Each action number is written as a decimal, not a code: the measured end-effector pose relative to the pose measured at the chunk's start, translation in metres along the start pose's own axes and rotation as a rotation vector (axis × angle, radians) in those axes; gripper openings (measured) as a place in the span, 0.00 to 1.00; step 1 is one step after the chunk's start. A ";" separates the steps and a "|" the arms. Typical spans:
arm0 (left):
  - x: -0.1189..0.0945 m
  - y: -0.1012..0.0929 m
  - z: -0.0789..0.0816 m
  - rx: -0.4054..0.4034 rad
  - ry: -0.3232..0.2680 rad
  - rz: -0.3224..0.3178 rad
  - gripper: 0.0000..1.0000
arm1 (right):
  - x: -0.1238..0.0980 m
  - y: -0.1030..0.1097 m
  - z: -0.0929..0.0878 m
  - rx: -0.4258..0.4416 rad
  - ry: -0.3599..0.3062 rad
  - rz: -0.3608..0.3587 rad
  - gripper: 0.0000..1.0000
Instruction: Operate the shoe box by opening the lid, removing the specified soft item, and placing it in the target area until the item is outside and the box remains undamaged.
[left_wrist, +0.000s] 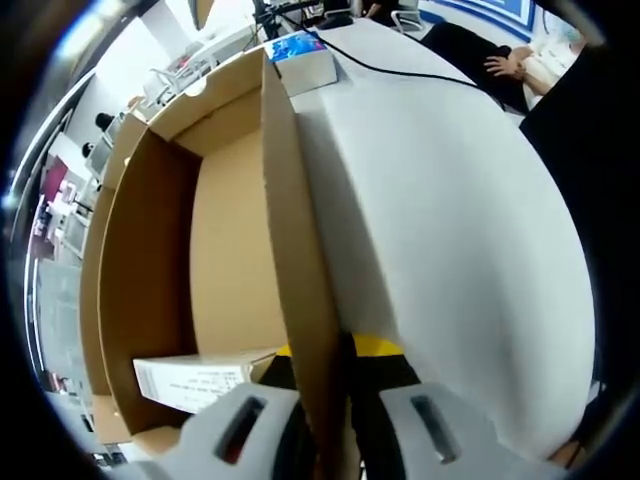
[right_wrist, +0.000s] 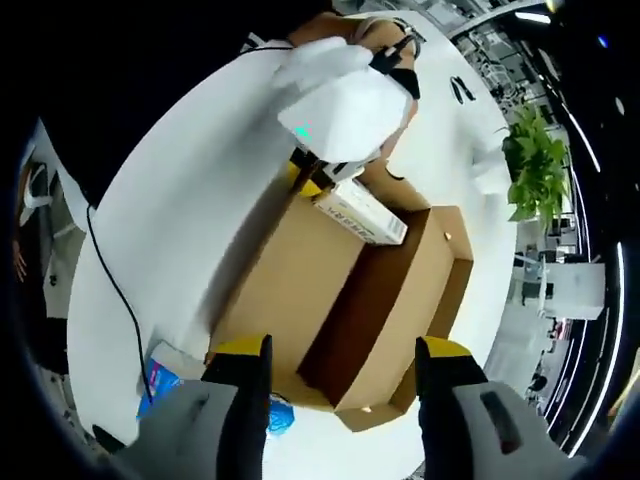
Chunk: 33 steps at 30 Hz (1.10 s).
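The shoe box (right_wrist: 340, 290) is a brown cardboard box and it stands open on the white table (left_wrist: 460, 240). In the left gripper view the left tool (left_wrist: 335, 420) is at the long side wall of the box: one jaw is inside the box and the other jaw is outside, and the cardboard wall passes between them. The jaws are narrow and they seem to grip this wall. Just beside the inner jaw, a small white carton (left_wrist: 195, 378) with printed text lies inside the box, against its end. Beyond the far end of the box, a blue and white packet (left_wrist: 300, 55) lies on the table, near a thin black cable (left_wrist: 400, 70).

In the right gripper view the right tool (right_wrist: 345, 390) has its jaws wide apart and holds nothing. It is above the near end of the box. At the far end I see the left tool (right_wrist: 345, 110) and the white carton (right_wrist: 360, 212) below it. A green plant (right_wrist: 535, 160) stands behind the table.
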<state>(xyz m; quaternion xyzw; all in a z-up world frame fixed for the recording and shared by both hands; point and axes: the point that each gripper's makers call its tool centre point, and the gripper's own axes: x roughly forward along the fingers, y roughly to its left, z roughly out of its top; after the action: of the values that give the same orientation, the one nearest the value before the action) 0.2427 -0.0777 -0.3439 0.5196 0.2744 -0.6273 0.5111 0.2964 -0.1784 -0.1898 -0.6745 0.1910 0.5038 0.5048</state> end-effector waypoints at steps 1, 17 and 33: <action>0.000 0.000 0.000 0.000 0.000 0.000 0.06 | 0.003 -0.003 0.002 -0.005 -0.004 0.003 0.59; 0.001 0.008 -0.001 0.009 0.001 -0.001 0.06 | 0.073 -0.036 0.045 -0.226 -0.061 0.094 0.58; -0.003 0.001 0.003 0.016 0.007 0.006 0.06 | 0.112 -0.049 0.064 -0.293 -0.099 0.150 0.57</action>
<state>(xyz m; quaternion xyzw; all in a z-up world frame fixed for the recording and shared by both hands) 0.2419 -0.0796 -0.3400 0.5268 0.2694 -0.6262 0.5077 0.3499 -0.0744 -0.2622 -0.6991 0.1403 0.5949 0.3710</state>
